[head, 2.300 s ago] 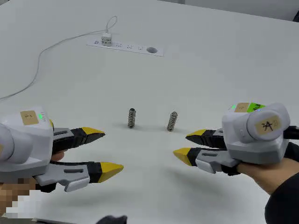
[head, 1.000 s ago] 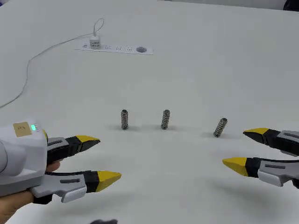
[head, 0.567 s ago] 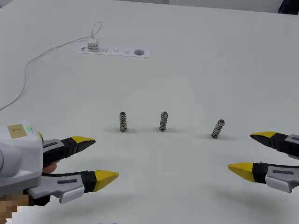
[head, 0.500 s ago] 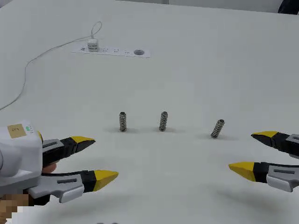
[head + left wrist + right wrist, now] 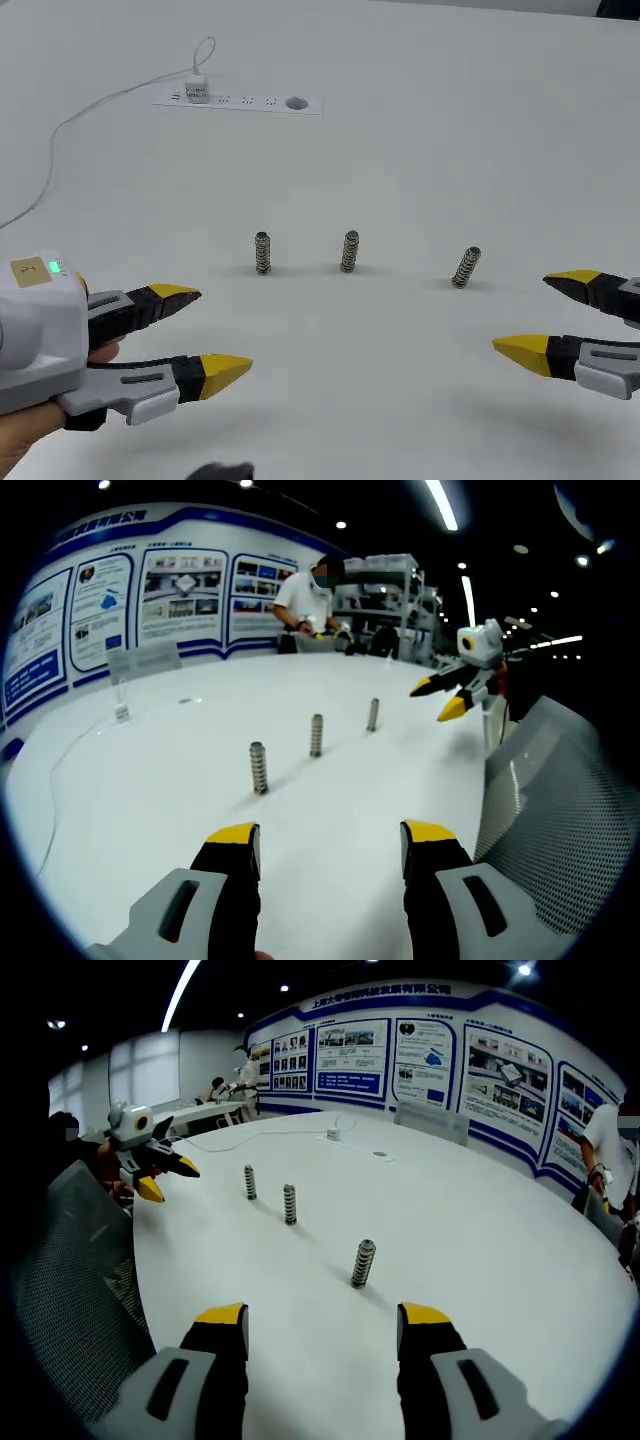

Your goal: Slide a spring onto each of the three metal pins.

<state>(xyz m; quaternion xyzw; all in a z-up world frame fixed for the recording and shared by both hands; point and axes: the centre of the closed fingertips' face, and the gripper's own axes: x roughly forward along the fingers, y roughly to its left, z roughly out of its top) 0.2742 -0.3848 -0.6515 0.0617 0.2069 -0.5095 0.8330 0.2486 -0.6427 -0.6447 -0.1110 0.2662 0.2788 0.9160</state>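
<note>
Head view: three springs are standing in a row across the middle of the white table (image 5: 420,150), well apart from one another.
Left spring (image 5: 262,253): standing upright, and it is the one closest to the left gripper.
Middle spring (image 5: 349,251): standing upright between the other two.
Right spring (image 5: 466,267): leaning a little to the right, near the right gripper's upper tip but not touching it.
Pins: the coils are hiding whatever is inside them, so I cannot tell whether a pin is sitting in each.
Left gripper (image 5: 220,330): hovering low over the table at the lower left, with its jaws spread wide and gripping nothing.
Right gripper (image 5: 522,313): hovering at the right edge, with its jaws also parted and carrying nothing.
Left gripper view: its jaws are pointing along the row, with the right gripper showing past the last spring.
Right gripper view: its jaws are framing the leaning spring, with the other two receding towards the left gripper.
Strip (image 5: 240,101): lying flat at the far side, with a plug (image 5: 196,92) sitting in its left end.
Cable (image 5: 60,130): looping up from the plug and trailing off to the left.
</note>
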